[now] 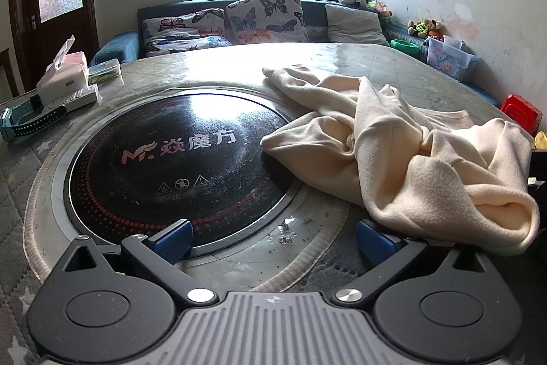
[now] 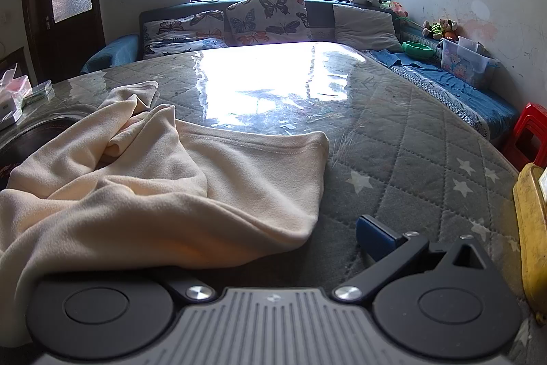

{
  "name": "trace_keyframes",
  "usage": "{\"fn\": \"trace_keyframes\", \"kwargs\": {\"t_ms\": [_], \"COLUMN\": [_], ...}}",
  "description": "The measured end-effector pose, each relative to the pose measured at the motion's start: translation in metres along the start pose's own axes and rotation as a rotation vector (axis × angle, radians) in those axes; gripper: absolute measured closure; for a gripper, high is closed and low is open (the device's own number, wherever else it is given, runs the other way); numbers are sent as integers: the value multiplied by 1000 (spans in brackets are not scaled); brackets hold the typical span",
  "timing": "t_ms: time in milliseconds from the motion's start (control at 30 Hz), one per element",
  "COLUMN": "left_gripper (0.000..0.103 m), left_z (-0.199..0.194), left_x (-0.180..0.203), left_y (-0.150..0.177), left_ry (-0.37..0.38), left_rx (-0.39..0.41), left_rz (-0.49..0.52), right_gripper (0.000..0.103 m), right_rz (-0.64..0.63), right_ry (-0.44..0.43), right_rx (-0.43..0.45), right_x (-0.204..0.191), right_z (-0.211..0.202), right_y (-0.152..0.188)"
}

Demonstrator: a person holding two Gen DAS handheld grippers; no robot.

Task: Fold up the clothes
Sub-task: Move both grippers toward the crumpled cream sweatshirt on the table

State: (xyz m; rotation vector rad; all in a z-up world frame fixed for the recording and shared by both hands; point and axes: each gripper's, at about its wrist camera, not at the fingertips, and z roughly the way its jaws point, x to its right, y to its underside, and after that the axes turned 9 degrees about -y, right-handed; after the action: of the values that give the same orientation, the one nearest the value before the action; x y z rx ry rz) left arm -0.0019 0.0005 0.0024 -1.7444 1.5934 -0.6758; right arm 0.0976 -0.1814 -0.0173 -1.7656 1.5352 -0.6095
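A crumpled cream fleece garment lies on the quilted grey table cover, its left edge over the rim of the black round cooktop. My left gripper is open just above the table, its blue fingers apart with nothing between them; a fold of the garment lies against the right finger. In the right wrist view the garment fills the left half and drapes over the left finger, hiding it. My right gripper is open, with only its right blue finger showing beside the garment's hem corner.
A tissue pack, a white box and a teal wristwatch sit at the table's left. A sofa with butterfly cushions runs behind the table. A red stool and a yellow object stand at the right edge.
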Motion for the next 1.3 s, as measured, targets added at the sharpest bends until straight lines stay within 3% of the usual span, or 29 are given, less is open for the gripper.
{"fn": "trace_keyframes", "kwargs": {"t_ms": [233, 767, 1300], "left_gripper": [0, 0, 0], "left_z": [-17, -65, -93], "left_x": [-5, -29, -27], "left_y": [-4, 0, 10], "left_ry": [-18, -24, 11], "left_rx": [24, 64, 84], "left_rz": [8, 22, 36], "right_gripper": [0, 0, 0], "right_rz": [-13, -47, -70], "right_ry": [23, 38, -39], "right_rx": [21, 108, 159], "right_x": [-4, -17, -33], "right_z": [-8, -76, -120], "right_y": [1, 16, 28]}}
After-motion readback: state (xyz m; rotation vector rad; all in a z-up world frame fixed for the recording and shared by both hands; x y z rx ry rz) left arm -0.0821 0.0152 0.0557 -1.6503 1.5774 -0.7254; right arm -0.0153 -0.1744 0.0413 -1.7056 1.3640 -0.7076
